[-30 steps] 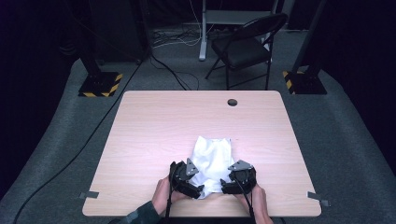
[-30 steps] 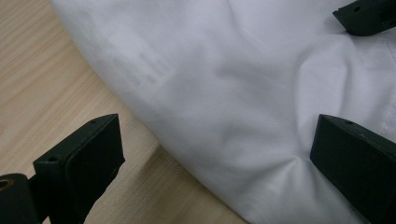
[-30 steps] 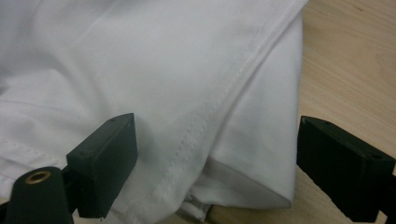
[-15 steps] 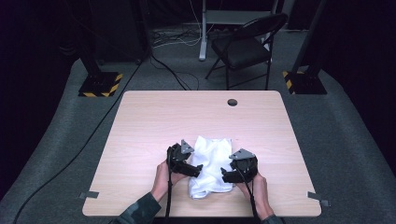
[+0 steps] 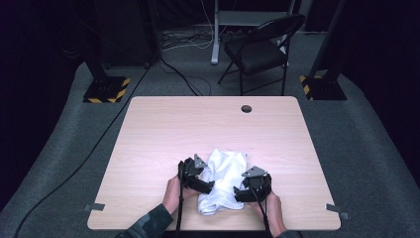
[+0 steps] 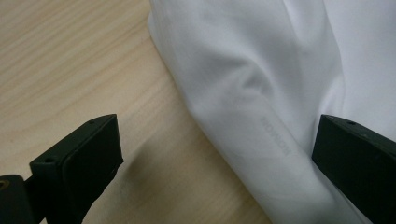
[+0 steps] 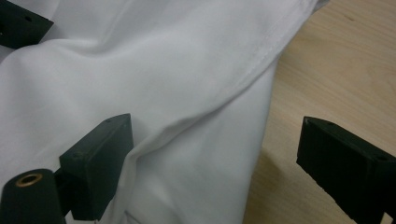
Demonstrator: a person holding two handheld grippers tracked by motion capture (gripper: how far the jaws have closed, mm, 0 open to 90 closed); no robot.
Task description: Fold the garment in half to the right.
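Work in hand: arranging a white cloth (image 5: 224,181) on the table (image 5: 148,148), judged to be a fold or a smoothing step.
Cloth position: near the person's edge of the table, between the two grippers, lying in loose folds.
Change, left gripper (image 5: 207,187): compared with a second ago it has shifted outward along the cloth's left side; it now sits at the left edge of the cloth rather than low over its near corner.
Change, right gripper (image 5: 239,194): roughly where it was, at the cloth's near right edge.
Change, cloth: more of the fabric lies uncovered between the grippers than a second ago.
Left jaws: spread wide in the left gripper view; one jaw over bare wood, the other over the fabric (image 6: 261,93); no pinch visible.
Right jaws: spread wide in the right gripper view; the hemmed cloth edge (image 7: 219,116) lies between them, not pressed.
Meaning for the task: the cloth appears released on both sides; a fresh grasp is likely needed before any further fold.
Writing: faint grey letters show through the fabric (image 6: 276,134) in the left gripper view; too faint to read.
Other labels: none legible.
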